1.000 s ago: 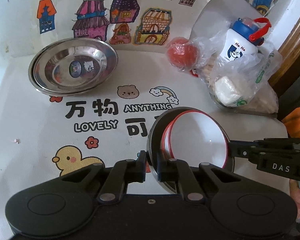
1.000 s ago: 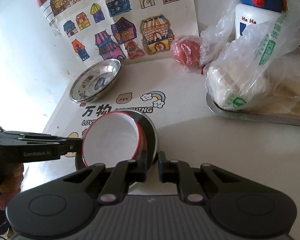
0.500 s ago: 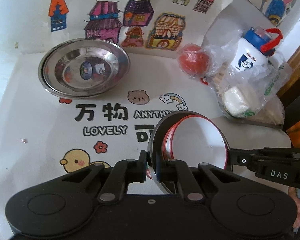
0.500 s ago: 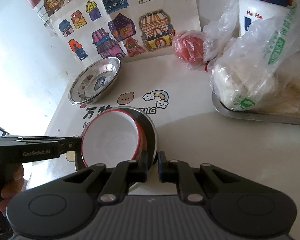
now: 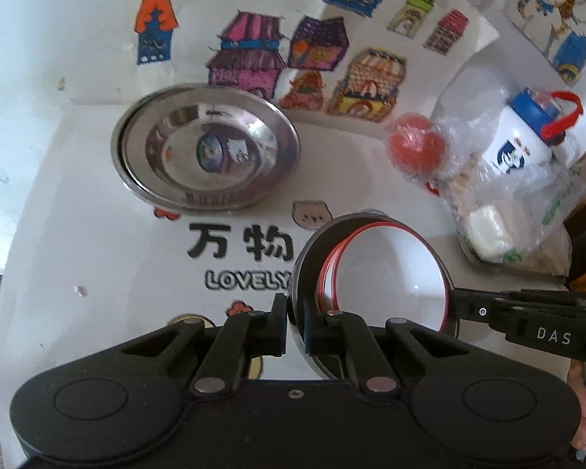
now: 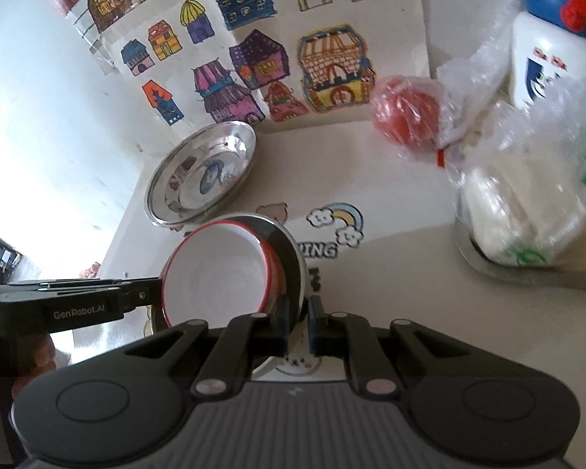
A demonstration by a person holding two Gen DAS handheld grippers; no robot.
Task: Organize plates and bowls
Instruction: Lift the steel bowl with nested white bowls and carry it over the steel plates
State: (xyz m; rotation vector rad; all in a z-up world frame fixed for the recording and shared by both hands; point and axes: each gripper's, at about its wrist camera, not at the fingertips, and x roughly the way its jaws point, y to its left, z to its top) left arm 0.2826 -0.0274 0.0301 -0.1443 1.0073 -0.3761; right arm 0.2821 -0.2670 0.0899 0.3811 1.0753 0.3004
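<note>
A steel plate (image 5: 303,262) carrying nested white bowls with red rims (image 5: 390,273) hangs tilted above the table. My left gripper (image 5: 296,328) is shut on the plate's near left rim. In the left wrist view my right gripper (image 5: 455,305) reaches in from the right and clamps the opposite rim. The right wrist view shows the same plate (image 6: 291,250) and bowls (image 6: 222,277), with my right gripper (image 6: 299,320) shut on the rim and my left gripper (image 6: 156,295) at the far side. A stack of steel plates (image 5: 207,152) (image 6: 203,176) rests at the back left near the wall.
A red tomato in a plastic bag (image 5: 414,148) lies at the back right. Beside it stand a white bottle with a blue lid (image 5: 523,140) and bagged food on a metal tray (image 6: 527,211). House drawings (image 5: 312,47) cover the wall. The table's edge runs along the left.
Both grippers have carried the plate and its bowls toward the back left, nearer the stack of steel plates. The grips are unchanged.
</note>
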